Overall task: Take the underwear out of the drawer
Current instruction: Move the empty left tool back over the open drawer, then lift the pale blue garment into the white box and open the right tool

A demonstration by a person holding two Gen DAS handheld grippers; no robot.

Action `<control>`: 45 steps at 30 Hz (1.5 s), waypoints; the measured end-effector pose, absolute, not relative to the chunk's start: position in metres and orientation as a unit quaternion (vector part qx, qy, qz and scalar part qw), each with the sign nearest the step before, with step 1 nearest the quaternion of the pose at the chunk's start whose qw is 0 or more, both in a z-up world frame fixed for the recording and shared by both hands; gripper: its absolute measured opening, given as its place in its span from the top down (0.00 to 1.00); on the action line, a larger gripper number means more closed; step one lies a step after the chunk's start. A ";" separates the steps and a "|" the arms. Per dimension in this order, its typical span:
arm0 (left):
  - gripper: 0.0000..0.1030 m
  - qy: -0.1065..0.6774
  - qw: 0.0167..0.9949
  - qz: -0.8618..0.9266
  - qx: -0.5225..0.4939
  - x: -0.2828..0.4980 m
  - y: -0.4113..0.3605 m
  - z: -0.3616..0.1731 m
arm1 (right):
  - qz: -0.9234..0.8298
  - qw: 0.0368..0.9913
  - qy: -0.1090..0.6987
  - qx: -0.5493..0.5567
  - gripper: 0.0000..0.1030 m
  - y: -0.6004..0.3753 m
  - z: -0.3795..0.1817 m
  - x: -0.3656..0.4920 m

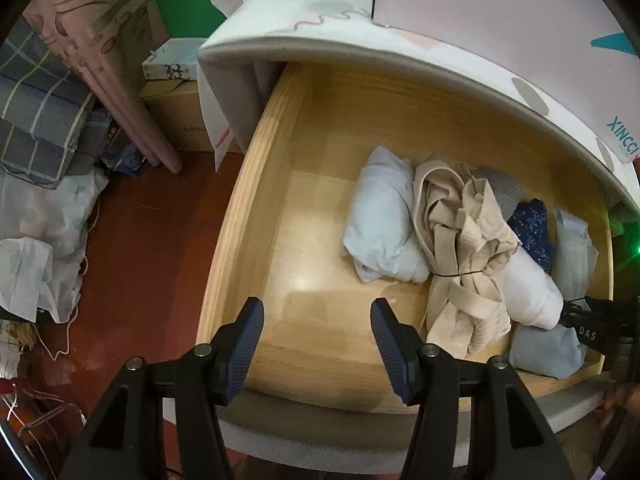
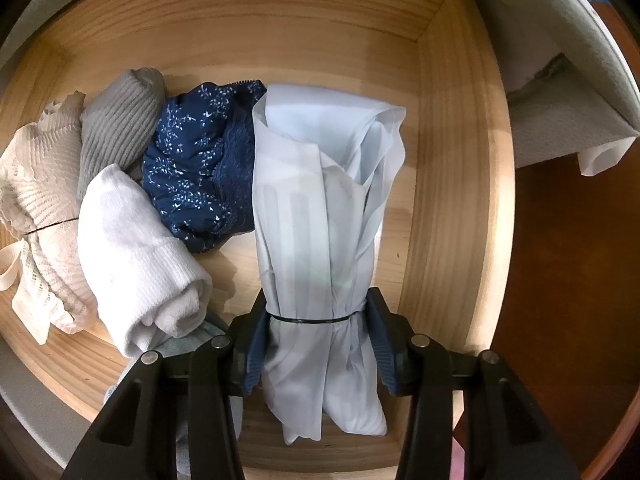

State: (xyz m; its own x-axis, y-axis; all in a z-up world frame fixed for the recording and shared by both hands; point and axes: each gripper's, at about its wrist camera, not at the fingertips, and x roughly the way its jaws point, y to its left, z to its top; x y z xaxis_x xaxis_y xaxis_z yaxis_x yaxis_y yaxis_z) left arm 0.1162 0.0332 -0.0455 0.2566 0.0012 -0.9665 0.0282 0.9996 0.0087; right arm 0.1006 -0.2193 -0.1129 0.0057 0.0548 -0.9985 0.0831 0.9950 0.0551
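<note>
Underwear bundle (image 2: 320,216), pale blue-grey and tied round with a thin black band (image 2: 316,321), lies on the wooden drawer (image 2: 452,184) floor against the drawer's right-hand wall. The right gripper (image 2: 318,344) points straight down over it, and both blue pads (image 2: 256,354) press on the bundle at the black band; the jaws stand narrow, closed on the fabric. No earlier view is available to compare.

Beside the held bundle, toward the drawer's middle, lies a navy floral garment (image 2: 200,168), touching it. Next come a white rolled sock (image 2: 136,248) and a grey ribbed roll (image 2: 116,128), then a cream lace bundle (image 2: 36,200) at the far left of that view.

In the left wrist view, the left gripper (image 1: 318,338) hangs above the bare front-left part of the drawer (image 1: 256,184), jaws moderately open with nothing between them. A light blue folded garment (image 1: 380,220) and a beige strapped bundle (image 1: 464,248) lie just beyond it, toward the drawer's middle. The drawer stands pulled out from under a patterned mattress (image 1: 360,40).
</note>
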 end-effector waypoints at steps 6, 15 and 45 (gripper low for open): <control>0.45 0.585 0.810 -0.011 0.022 0.114 0.030 -0.039 | -0.007 0.715 0.695 0.074 0.62 -0.228 -0.111 0.098; 0.45 0.559 0.827 -0.021 0.054 0.109 0.023 -0.033 | -0.003 0.742 0.665 0.084 0.65 -0.237 -0.089 0.093; 0.45 0.571 0.818 -0.029 -0.061 0.113 0.055 -0.035 | 0.083 0.779 0.617 0.071 0.68 -0.248 0.066 0.045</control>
